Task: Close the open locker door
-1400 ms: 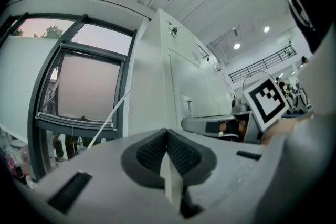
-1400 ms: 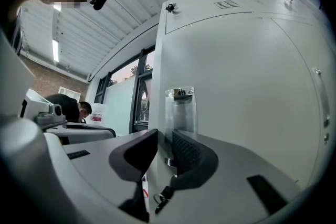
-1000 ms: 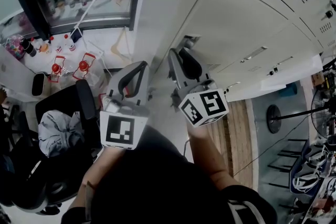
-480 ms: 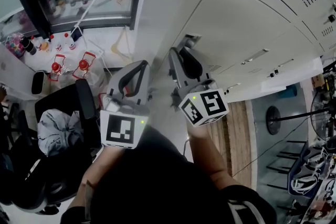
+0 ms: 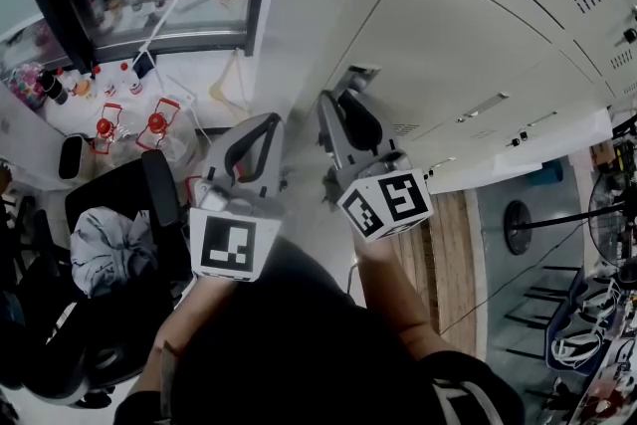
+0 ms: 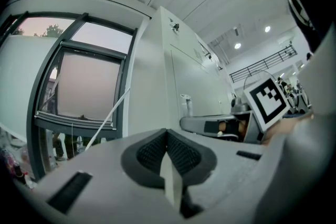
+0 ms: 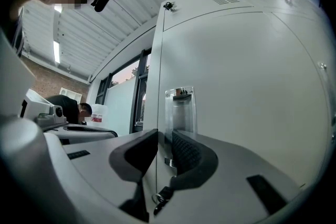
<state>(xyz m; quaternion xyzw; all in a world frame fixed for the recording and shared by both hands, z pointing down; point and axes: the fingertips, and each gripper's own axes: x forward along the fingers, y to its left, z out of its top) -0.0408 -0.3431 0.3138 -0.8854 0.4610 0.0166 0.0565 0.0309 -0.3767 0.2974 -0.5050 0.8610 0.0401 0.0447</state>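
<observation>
The locker door (image 7: pixel 236 86) looks all but flush with the locker front, at the block's end nearest the window (image 6: pixel 89 86). Our right gripper (image 7: pixel 161 136) is up against the door's free edge, just below the clear handle (image 7: pixel 180 110). Its jaws are slightly apart, with that edge showing in the gap. Keys (image 7: pixel 160 198) hang below. Our left gripper (image 6: pixel 167 134) has its jaws pressed together, holding nothing, beside the right one.

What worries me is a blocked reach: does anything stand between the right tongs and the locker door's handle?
Nothing visible does. The clear handle on the locker door stands right at the gap between the parted jaws of the right tongs.
</observation>
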